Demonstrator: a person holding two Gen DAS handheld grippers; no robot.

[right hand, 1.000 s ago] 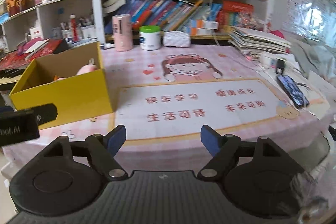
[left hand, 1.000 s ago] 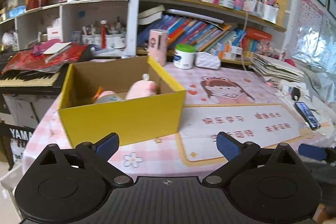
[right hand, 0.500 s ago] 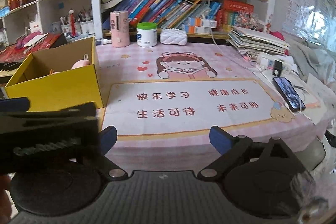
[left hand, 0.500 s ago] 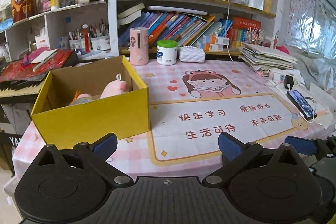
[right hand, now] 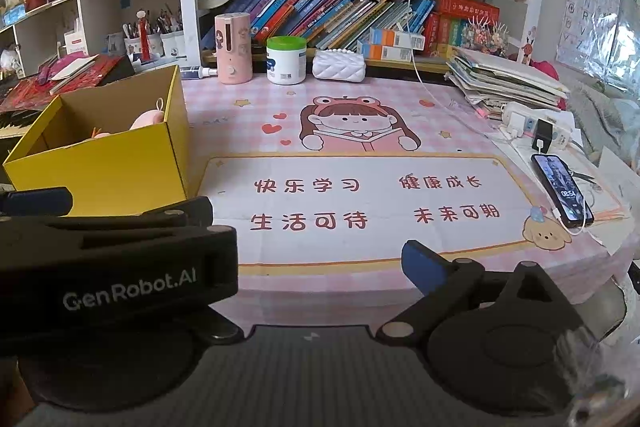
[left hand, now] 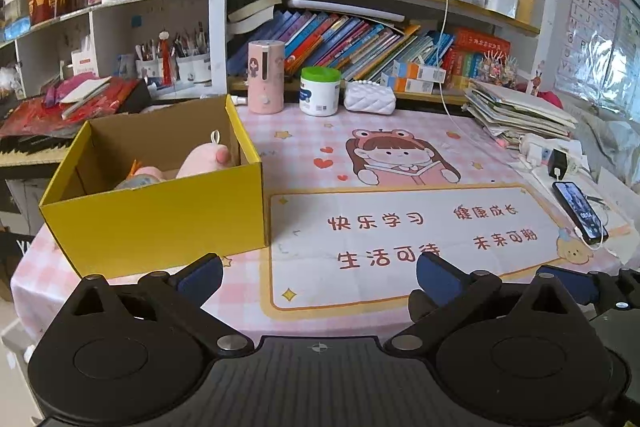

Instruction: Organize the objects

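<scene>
Your yellow box (left hand: 160, 215) sits on the bench (left hand: 400, 147) at its left edge, open top up, long axis running front-to-back and angled a bit left toward the shelves. Inside: a pink plush toy (left hand: 204, 159) leaning against the right wall w/ its hang loop pointing up, plus another pinkish item low beside it, too hidden to tell what.

Your left hand-held gripper (left hand: 319, 273) is level at the near bench edge, pointing fwd over the printed mat (left hand: 400, 243), fingers spread wide, nothing btwn them. Your right hand-held gripper (right hand: 316, 259) is beside it, same heading; its right blue pad (right hand: 420, 265) is well out to the side and the gap is bare, so it reads as wide open and holding nothing. The left unit's body blocks its left finger.

Phone (right hand: 560, 191) lies on the mat's right edge, cable attached. Pink cylinder (left hand: 266, 77), green-lid jar (left hand: 320, 91) and white pouch (left hand: 370, 97) stand in a row at the back.
</scene>
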